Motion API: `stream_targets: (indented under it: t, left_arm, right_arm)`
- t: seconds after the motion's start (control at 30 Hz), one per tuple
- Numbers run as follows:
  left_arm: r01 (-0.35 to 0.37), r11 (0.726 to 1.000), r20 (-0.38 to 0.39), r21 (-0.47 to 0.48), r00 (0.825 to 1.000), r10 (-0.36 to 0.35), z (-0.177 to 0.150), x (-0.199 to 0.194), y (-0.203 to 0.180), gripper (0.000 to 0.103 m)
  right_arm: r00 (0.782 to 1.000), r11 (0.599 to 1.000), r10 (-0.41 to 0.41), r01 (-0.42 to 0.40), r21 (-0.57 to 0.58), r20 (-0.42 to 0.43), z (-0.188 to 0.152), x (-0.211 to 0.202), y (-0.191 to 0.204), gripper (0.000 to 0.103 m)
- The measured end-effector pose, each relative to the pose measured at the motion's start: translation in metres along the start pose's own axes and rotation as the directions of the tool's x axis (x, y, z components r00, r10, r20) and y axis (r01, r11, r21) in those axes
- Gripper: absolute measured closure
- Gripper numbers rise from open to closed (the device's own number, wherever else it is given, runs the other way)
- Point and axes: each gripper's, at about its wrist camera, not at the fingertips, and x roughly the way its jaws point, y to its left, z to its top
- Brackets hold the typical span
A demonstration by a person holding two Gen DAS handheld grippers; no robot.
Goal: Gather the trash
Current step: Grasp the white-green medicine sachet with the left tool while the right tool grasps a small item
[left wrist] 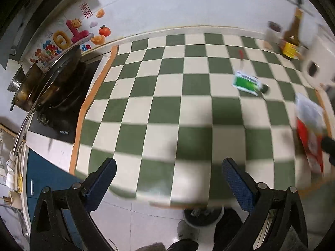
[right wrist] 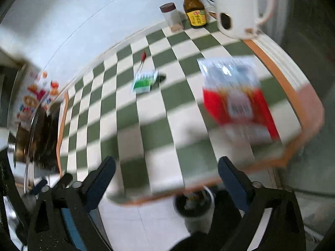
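Observation:
A green and white wrapper (left wrist: 248, 82) (right wrist: 144, 80) lies on the checked cloth (left wrist: 159, 108) (right wrist: 129, 113), with a small dark cap (left wrist: 264, 88) (right wrist: 161, 77) beside it. A red and white packet (left wrist: 309, 131) (right wrist: 236, 98) lies near the cloth's right edge. A red-tipped stick (left wrist: 241, 56) (right wrist: 142, 59) lies behind the wrapper. My left gripper (left wrist: 169, 170) hangs open above the cloth's near part, nothing between its fingers. My right gripper (right wrist: 167, 168) is also open and empty, above the near edge. A white bin (left wrist: 203, 215) (right wrist: 194, 209) with scraps inside stands on the floor below the edge.
A pan (left wrist: 48, 83) sits on a black hob (left wrist: 62, 113) at the left. A brown sauce bottle (left wrist: 292, 37) (right wrist: 193, 6), a brown-lidded jar (right wrist: 171, 16) and a white kettle (right wrist: 238, 8) stand at the back right. Tiled wall with stickers (left wrist: 69, 37) behind.

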Motion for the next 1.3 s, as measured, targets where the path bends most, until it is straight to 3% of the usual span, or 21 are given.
stream_targets:
  t: [0.1,0.17,0.23,0.37,0.4,0.43,0.47,0.5,0.57,0.67,0.7,0.8,0.9,0.93,1.1,1.3]
  left_arm:
    - [-0.010,0.999,-0.081,-0.049,0.997,0.006,0.038,0.037,-0.015,0.000]
    - [0.020,0.996,-0.151,-0.091,0.988,-0.034,0.060,0.066,-0.025,0.000]
    - [0.033,0.992,-0.204,-0.124,0.977,-0.058,0.080,0.092,-0.036,0.001]
    - [0.047,0.988,-0.254,-0.148,0.964,-0.083,0.106,0.126,-0.060,0.001]
    - [0.066,0.986,-0.257,-0.151,0.961,-0.104,0.113,0.132,-0.066,0.001]
    - [0.088,0.984,-0.258,-0.152,0.958,-0.126,0.118,0.136,-0.073,0.001]
    - [0.121,0.981,-0.259,-0.151,0.953,-0.158,0.123,0.142,-0.080,0.002]
    - [0.146,0.978,-0.262,-0.148,0.948,-0.181,0.127,0.145,-0.087,0.004]
    - [0.193,0.973,-0.277,-0.124,0.935,-0.221,0.136,0.156,-0.107,0.020]
    - [0.230,0.971,-0.295,-0.070,0.925,-0.240,0.143,0.167,-0.133,0.031]
    - [0.211,0.977,-0.278,-0.028,0.937,-0.210,0.145,0.165,-0.142,0.033]
    - [0.220,0.975,-0.249,0.005,0.945,-0.212,0.147,0.158,-0.156,0.041]
    - [0.239,0.969,-0.233,0.057,0.947,-0.220,0.144,0.146,-0.168,0.082]
    - [0.249,0.966,-0.239,0.071,0.944,-0.226,0.142,0.142,-0.172,0.100]
    - [0.228,0.972,-0.233,0.057,0.950,-0.209,0.135,0.127,-0.167,0.102]
    - [0.184,0.983,-0.125,0.014,0.976,-0.180,0.120,0.065,-0.125,0.102]
  right_arm:
    - [0.998,0.999,0.032,-0.032,0.013,-0.055,0.063,0.064,0.003,0.031]
    - [0.994,0.999,0.044,-0.043,0.014,-0.095,0.096,0.107,0.005,0.041]
    - [0.991,0.999,0.038,-0.038,0.002,-0.128,0.128,0.153,0.008,0.044]
    - [0.981,0.998,0.027,-0.036,-0.042,-0.192,0.150,0.208,0.014,0.056]
    - [0.990,0.995,0.014,-0.029,-0.100,-0.142,0.153,0.207,0.023,0.063]
    - [0.986,0.988,0.001,-0.027,-0.151,-0.168,0.153,0.214,0.030,0.086]
    - [0.983,0.987,0.010,-0.039,-0.156,-0.181,0.152,0.216,0.030,0.090]
    - [0.984,0.987,0.020,-0.048,-0.153,-0.175,0.152,0.218,0.027,0.090]
    - [0.987,0.987,0.015,-0.040,-0.155,-0.162,0.156,0.218,0.019,0.091]
    - [0.989,0.993,0.036,-0.052,-0.110,-0.143,0.166,0.216,-0.002,0.091]
    - [0.990,0.994,0.035,-0.049,-0.103,-0.137,0.171,0.216,-0.007,0.091]
    - [0.992,0.995,0.025,-0.036,-0.090,-0.120,0.182,0.218,-0.017,0.091]
    - [0.993,0.997,0.026,-0.035,-0.072,-0.111,0.195,0.225,-0.019,0.091]
    - [0.994,0.997,0.029,-0.036,-0.068,-0.109,0.195,0.224,-0.017,0.091]
    - [0.992,0.996,0.064,-0.071,-0.057,-0.106,0.203,0.231,-0.007,0.091]
    - [0.990,0.988,0.112,-0.121,-0.094,-0.088,0.195,0.207,-0.001,0.091]
